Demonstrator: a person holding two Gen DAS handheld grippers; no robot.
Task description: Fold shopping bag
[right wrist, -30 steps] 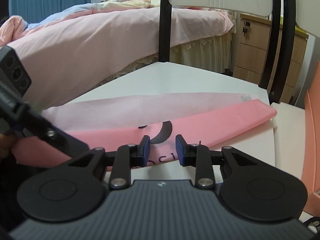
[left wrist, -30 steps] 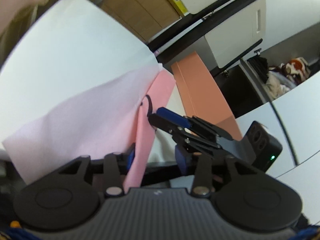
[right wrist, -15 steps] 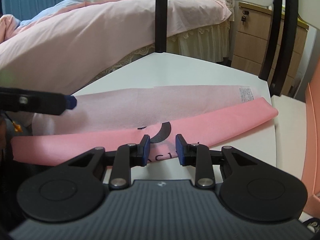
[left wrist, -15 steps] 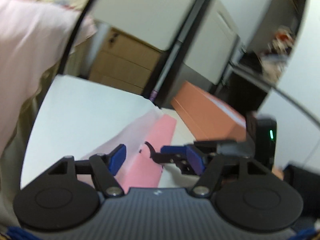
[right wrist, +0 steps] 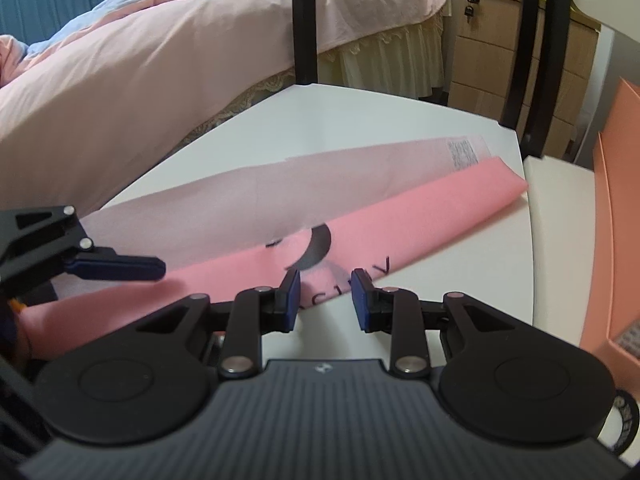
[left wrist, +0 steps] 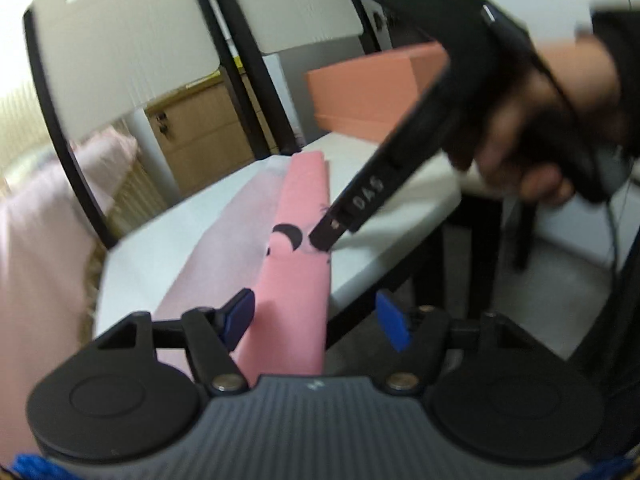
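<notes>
The pink shopping bag (right wrist: 400,208) lies on the white table (right wrist: 360,116) as a long folded strip, with a paler layer (right wrist: 280,184) spread beside it. It also shows in the left wrist view (left wrist: 300,256), with a black logo on it. My left gripper (left wrist: 316,316) is open, its jaws wide on either side of the strip's near end, and it shows at the left of the right wrist view (right wrist: 116,268). My right gripper (right wrist: 325,298) is open at the strip's near edge by the logo; in the left wrist view its fingertips (left wrist: 326,236) rest on the bag.
A salmon box (left wrist: 376,92) stands on the table's far side, also seen at the right (right wrist: 616,240). A black-framed chair (right wrist: 304,20) stands behind the table. A bed with pink bedding (right wrist: 160,60) and a wooden drawer unit (right wrist: 500,52) lie beyond.
My left gripper has opened, let go of the bag's end and pulled back along the strip. The lifted pale layer now lies flat on the table. My right gripper has opened wider.
</notes>
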